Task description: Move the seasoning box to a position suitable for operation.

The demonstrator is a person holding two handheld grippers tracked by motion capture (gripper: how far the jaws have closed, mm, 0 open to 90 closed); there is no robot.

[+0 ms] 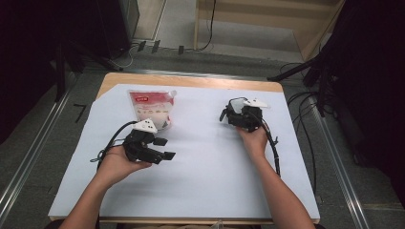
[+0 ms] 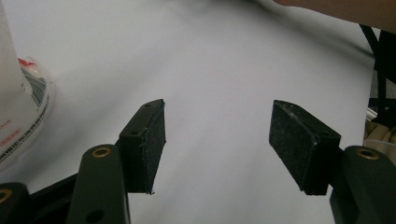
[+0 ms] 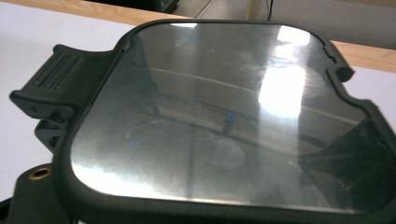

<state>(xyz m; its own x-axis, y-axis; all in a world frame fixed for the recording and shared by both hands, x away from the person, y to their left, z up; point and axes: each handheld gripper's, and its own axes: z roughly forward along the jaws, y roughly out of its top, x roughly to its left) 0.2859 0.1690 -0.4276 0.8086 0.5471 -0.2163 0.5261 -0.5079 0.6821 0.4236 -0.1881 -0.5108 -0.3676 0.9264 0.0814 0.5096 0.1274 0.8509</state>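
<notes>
Fingers (image 2: 148,144) of our left gripper (image 1: 161,148) stand apart, empty; right gripper (image 1: 239,114) grips lid (image 3: 224,116); we advise holding it level.

Can't see my right gripper's (image 1: 237,116) jaws behind the lid (image 3: 224,116); pouch (image 2: 21,109) cut off at frame edge.

Premises: a laboratory or recording set-up. Evidence: bench (image 1: 205,191) covered in plain white sheet, metal floor rails (image 1: 28,157) alongside, loose cables (image 1: 305,124) on grey flooring, dark stands (image 1: 305,67) and bare wooden framing (image 1: 305,33) behind.
</notes>
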